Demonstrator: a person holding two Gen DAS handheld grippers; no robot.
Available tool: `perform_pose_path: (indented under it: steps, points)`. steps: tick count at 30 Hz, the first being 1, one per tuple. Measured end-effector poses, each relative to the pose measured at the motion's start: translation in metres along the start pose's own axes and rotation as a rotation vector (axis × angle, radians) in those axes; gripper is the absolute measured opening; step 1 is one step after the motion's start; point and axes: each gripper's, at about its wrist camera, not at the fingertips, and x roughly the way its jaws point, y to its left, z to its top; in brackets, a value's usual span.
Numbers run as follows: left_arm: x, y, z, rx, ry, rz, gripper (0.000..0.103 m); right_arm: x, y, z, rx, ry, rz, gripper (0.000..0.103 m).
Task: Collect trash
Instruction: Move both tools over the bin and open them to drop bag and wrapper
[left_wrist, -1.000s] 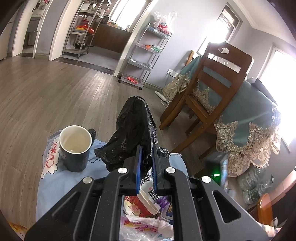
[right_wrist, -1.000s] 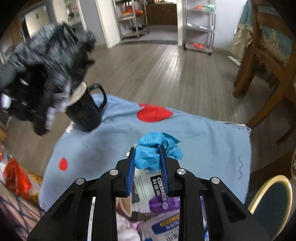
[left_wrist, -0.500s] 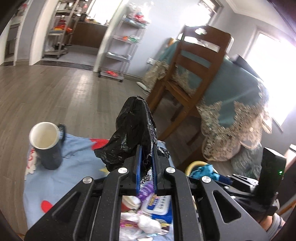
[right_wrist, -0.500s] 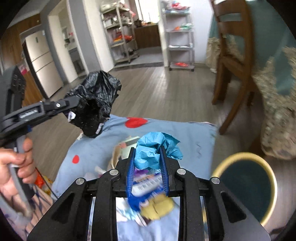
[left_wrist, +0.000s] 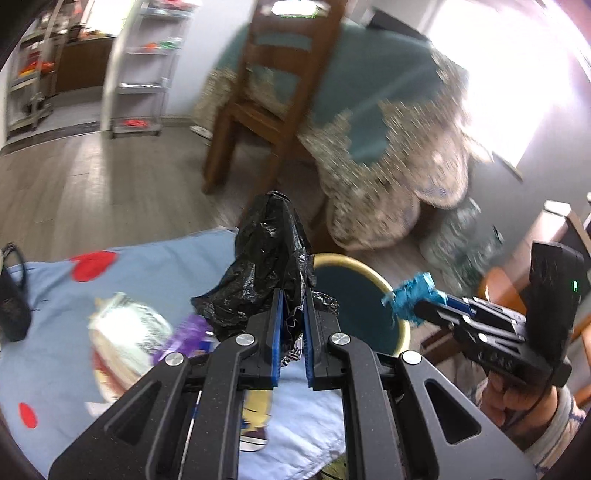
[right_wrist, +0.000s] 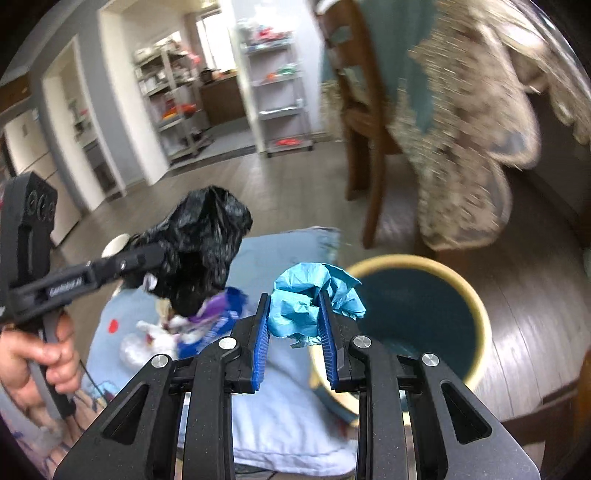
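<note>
You have two grippers in view and one piece of trash in each. Your left gripper (left_wrist: 291, 314) is pressed nearly together on one black bag (left_wrist: 267, 273), which bunches up above the blue pads and hangs over the blue cloth (left_wrist: 155, 266). Your right gripper (right_wrist: 295, 321) pinches one crumpled blue paper (right_wrist: 310, 299), its jaws held apart only by the wad; the paper sits just at the near rim of the one bin (right_wrist: 461, 291) (teal inside, yellow rim), which stands on the wood floor beside the cloth.

On the cloth you still have a loose heap of wrappers (left_wrist: 129, 328): a pale packet, a purple one, and a few more too blurred to count. One dark mug (left_wrist: 13, 295) shows at the cloth's left edge in the left view. One wooden chair (left_wrist: 266, 99) stands behind, against one table with a teal, lace-edged cover (left_wrist: 369, 122). Two of your hands show, one on each handle.
</note>
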Motion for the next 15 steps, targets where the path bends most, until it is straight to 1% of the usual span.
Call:
perform_pose_path:
  steps: [3,5,10,15]
  points:
    - [0.022,-0.023,-0.003,0.049,0.039,-0.017,0.009,-0.004,-0.024,-0.007,0.08,-0.005,-0.034,0.027]
    - [0.036,-0.036,-0.004,0.073,0.062,-0.028,0.009,-0.01,-0.033,-0.008,0.104,-0.023,-0.055,0.027]
    - [0.071,-0.061,-0.003,0.097,0.11,-0.057,0.009,-0.015,-0.062,-0.012,0.197,-0.034,-0.1,0.027]
    - [0.103,-0.08,-0.007,0.116,0.161,-0.083,0.009,-0.015,-0.08,-0.018,0.267,-0.037,-0.131,0.027]
